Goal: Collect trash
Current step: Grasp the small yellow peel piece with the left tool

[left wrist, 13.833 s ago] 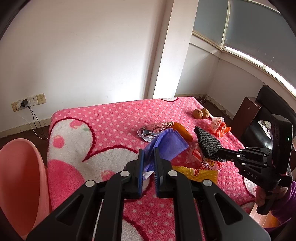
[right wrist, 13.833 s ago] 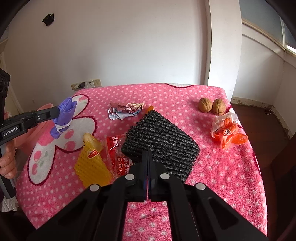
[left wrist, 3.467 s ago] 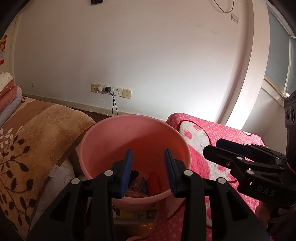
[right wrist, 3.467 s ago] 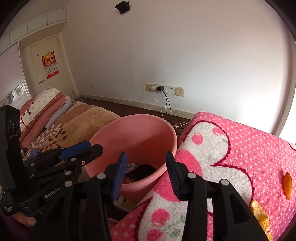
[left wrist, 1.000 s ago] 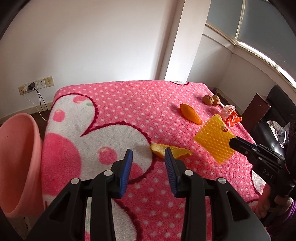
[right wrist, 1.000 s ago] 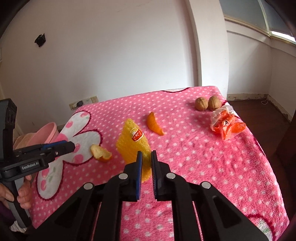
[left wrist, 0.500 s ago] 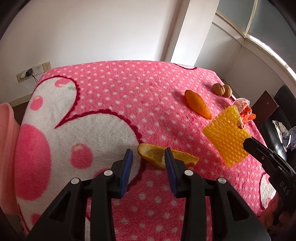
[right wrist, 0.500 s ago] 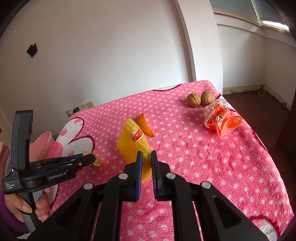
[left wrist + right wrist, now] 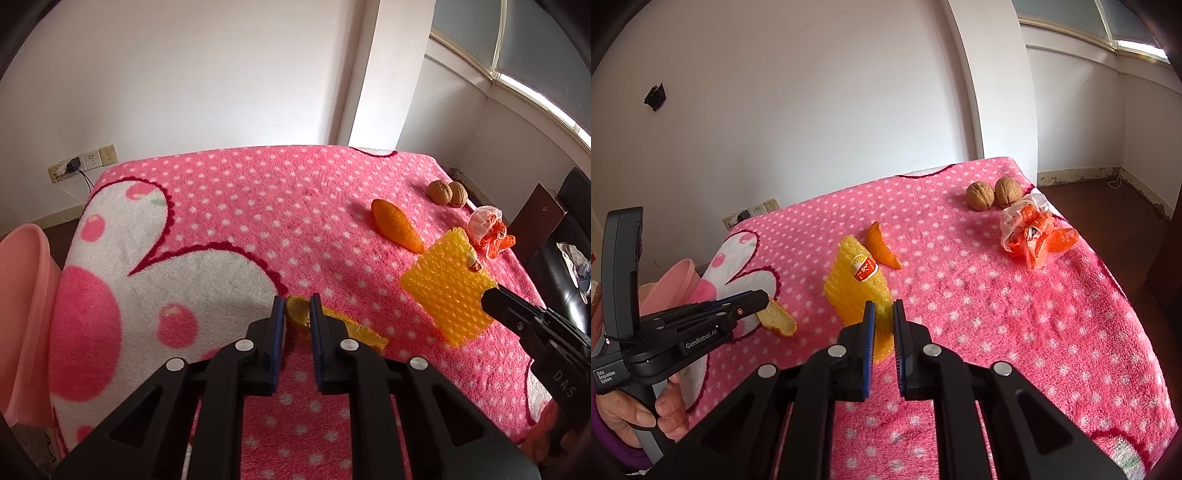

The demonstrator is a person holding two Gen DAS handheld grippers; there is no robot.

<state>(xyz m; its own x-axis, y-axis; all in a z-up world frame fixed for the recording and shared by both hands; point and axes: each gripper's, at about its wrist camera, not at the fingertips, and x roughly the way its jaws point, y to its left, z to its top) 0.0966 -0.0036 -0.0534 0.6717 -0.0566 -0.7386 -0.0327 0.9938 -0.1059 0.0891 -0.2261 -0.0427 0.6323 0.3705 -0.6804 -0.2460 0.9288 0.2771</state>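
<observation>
Now the left gripper [image 9: 297, 308] has just been closing its jaws on the near end of the orange peel [image 9: 345, 328], whose long axis runs rightward across the pink blanket [image 9: 258, 206]. Meanwhile the right gripper [image 9: 881, 314] pinches the yellow foam net [image 9: 857, 291] aloft; the pink bucket [image 9: 22, 314] waits left.

White walls [image 9: 221, 74], a wall socket [image 9: 99, 157], a curved window [image 9: 517, 44] letting daylight in, dark wood floor [image 9: 1100, 199].

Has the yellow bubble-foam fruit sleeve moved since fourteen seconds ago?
Yes. The yellow foam sleeve was lifted off the pink spotted blanket; the right gripper holds it.
</observation>
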